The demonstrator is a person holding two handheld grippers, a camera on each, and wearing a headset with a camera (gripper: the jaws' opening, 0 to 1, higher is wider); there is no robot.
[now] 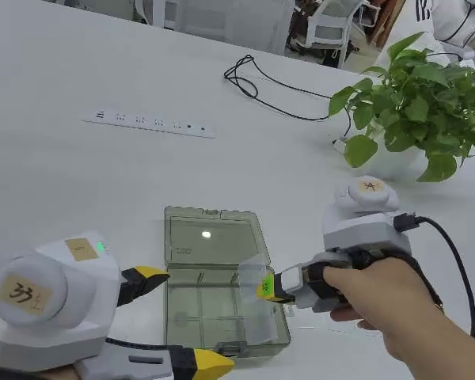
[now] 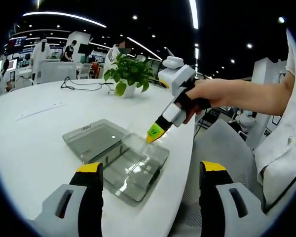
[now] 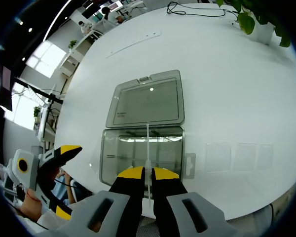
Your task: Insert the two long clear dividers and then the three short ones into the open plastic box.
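Observation:
The smoky clear plastic box (image 1: 176, 313) lies open on the white table, with its lid (image 1: 210, 236) folded back flat. My right gripper (image 1: 266, 287) is shut on a clear divider (image 1: 257, 313), which hangs down over the right part of the box's base. In the right gripper view the divider (image 3: 147, 148) shows edge-on between the shut yellow tips (image 3: 148, 174), above the base (image 3: 118, 153). My left gripper (image 1: 182, 318) stands open at the box's near left corner, holding nothing. Its own view shows the box (image 2: 133, 182) just ahead of the open jaws (image 2: 151, 168).
Three short clear dividers (image 3: 237, 155) lie flat on the table right of the box. Farther back are a white power strip (image 1: 149, 123), a black cable (image 1: 261, 83) and a potted plant (image 1: 416, 103). The table's near edge runs close behind the box.

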